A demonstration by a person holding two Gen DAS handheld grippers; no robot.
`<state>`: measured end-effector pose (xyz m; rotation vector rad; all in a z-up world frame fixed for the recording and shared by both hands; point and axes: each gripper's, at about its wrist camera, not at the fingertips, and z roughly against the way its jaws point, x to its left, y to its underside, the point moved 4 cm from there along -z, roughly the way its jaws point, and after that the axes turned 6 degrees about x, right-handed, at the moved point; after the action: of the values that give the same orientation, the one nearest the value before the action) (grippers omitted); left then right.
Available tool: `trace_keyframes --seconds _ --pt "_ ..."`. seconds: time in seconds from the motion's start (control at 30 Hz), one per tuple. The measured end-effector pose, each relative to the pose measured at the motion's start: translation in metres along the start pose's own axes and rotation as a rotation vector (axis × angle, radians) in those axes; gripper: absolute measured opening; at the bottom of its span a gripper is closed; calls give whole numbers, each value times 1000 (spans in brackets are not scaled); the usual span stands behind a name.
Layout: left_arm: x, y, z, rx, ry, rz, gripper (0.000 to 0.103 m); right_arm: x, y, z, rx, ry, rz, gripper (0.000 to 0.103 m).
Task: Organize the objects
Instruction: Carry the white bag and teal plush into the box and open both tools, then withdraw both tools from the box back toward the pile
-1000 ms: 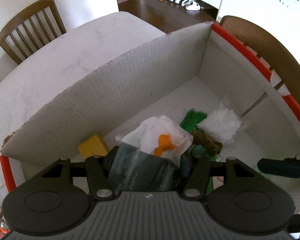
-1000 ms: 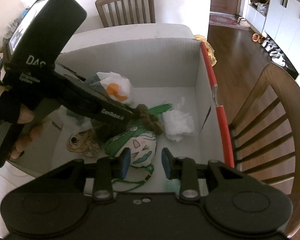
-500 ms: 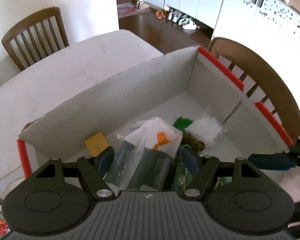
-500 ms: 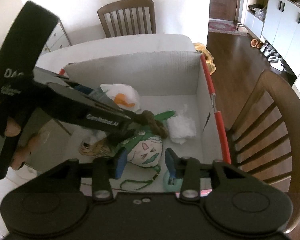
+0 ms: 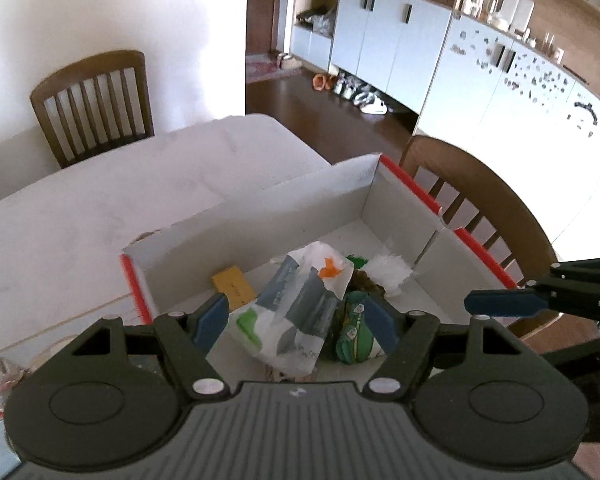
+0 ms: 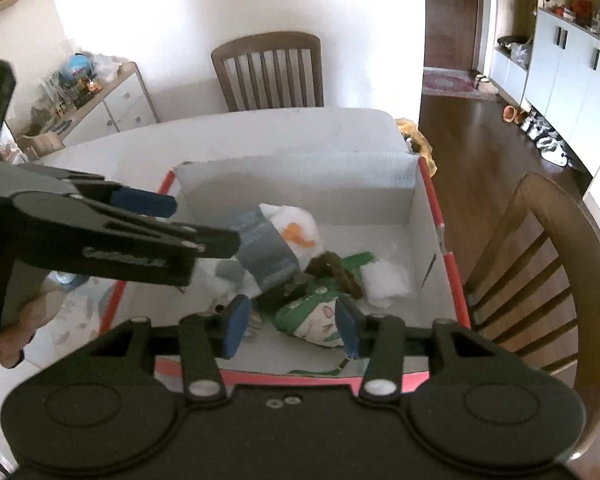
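Both grippers are hanging over the box [image 6: 416, 200], which is sitting on the table [image 5: 100, 208] with its load already inside. The left gripper [image 5: 296, 320] is standing with its fingers apart and nothing pinched; the grey packet [image 5: 300, 308] only shows through the gap, lying below on the pile. The right gripper [image 6: 292, 320] has its jaws just been opening, and they too are apart — the green pouch [image 6: 312, 308] seen between them is resting on the box floor, not held.

The step in hand looks like letting go and backing out. To do it well, I would be keeping both sets of fingers spread and drawing straight up, clear of the red rim, so that no pad is snagging the packet's loose film or the pouch's green cord. The two grippers are close together, so lifting them apart from each other is safer than crossing.

Also in the box: a white bag [image 6: 296, 228] with an orange mark, white fluff [image 6: 384, 284], a yellow card [image 5: 234, 286].

Writing: pale lettering is running along the left gripper's side in the right view, too blurred to read. The packet's print is illegible.
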<state>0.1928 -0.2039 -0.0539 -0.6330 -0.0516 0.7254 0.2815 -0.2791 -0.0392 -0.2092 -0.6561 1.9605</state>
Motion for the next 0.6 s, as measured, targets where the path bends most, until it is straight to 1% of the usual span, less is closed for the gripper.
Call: trace_keyframes --seconds 0.1,0.2,0.23,0.27,0.3,0.37,0.43,0.47,0.6 --pt "6 8 21 -34 6 1 74 9 0 8 -15 -8 -7 48" --pt "11 18 42 -68 7 4 74 20 -1 14 -33 -8 -9 51" --pt "15 20 49 -77 8 6 77 25 -1 15 -39 -9 -10 53" --pt "19 23 55 -87 8 8 83 30 -1 16 -46 -13 -10 57" --pt "24 26 61 -98 3 11 84 35 -1 18 -52 -16 -11 59" --pt "32 32 71 -115 -7 15 84 46 -1 21 -66 -21 -10 64" --pt "42 38 80 -125 -10 23 84 57 -2 23 -78 -30 -7 66" --pt "48 41 85 -130 -15 28 84 63 -3 23 -83 -32 -8 72" --pt "70 53 99 -142 -35 44 86 86 -6 23 -109 -57 -13 83"
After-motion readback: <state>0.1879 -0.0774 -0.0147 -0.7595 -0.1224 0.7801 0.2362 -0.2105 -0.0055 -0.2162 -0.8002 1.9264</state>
